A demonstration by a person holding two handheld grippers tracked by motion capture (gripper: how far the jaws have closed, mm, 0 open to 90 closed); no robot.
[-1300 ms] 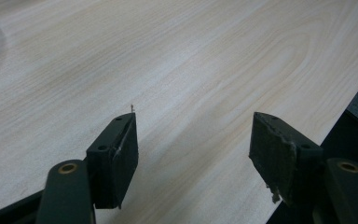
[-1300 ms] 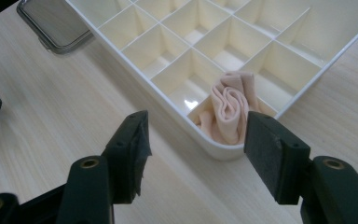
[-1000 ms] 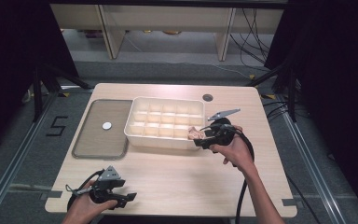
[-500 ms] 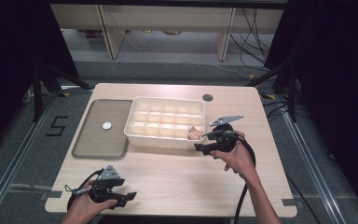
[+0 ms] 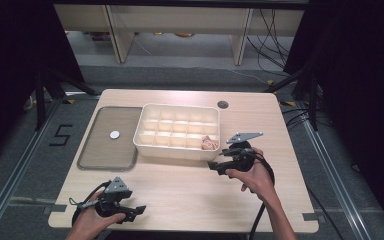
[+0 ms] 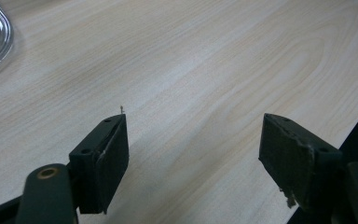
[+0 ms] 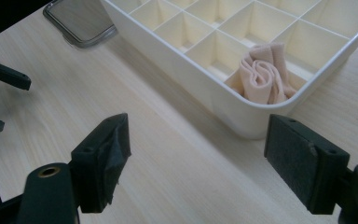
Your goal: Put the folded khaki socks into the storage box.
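A cream divided box point(image 5: 177, 131) stands on the table's middle. A folded pink cloth point(image 5: 209, 144) lies in its near-right corner compartment, and the right gripper view shows the cloth point(image 7: 263, 77) rumpled against the box wall point(image 7: 200, 88). My right gripper point(image 5: 216, 159) hovers just in front of that corner, a little back from it. Its jaws have just been opening and are open, with nothing between them point(image 7: 198, 135). My left gripper point(image 5: 137, 214) rests low near the front-left table edge. Its jaws have also just been opening and are open over bare wood point(image 6: 193, 135).
A grey tray point(image 5: 105, 150) with a small white disc point(image 5: 114, 134) lies left of the box. A round cable hole point(image 5: 223, 104) sits at the back of the table. Bare wood runs between the two grippers. The table's front edge is close to my left hand.
My right gripper has drawn back from the box's near-right corner toward me and sunk a little, with its jaws wider. The cloth stays in its compartment. The left hand has kept still.
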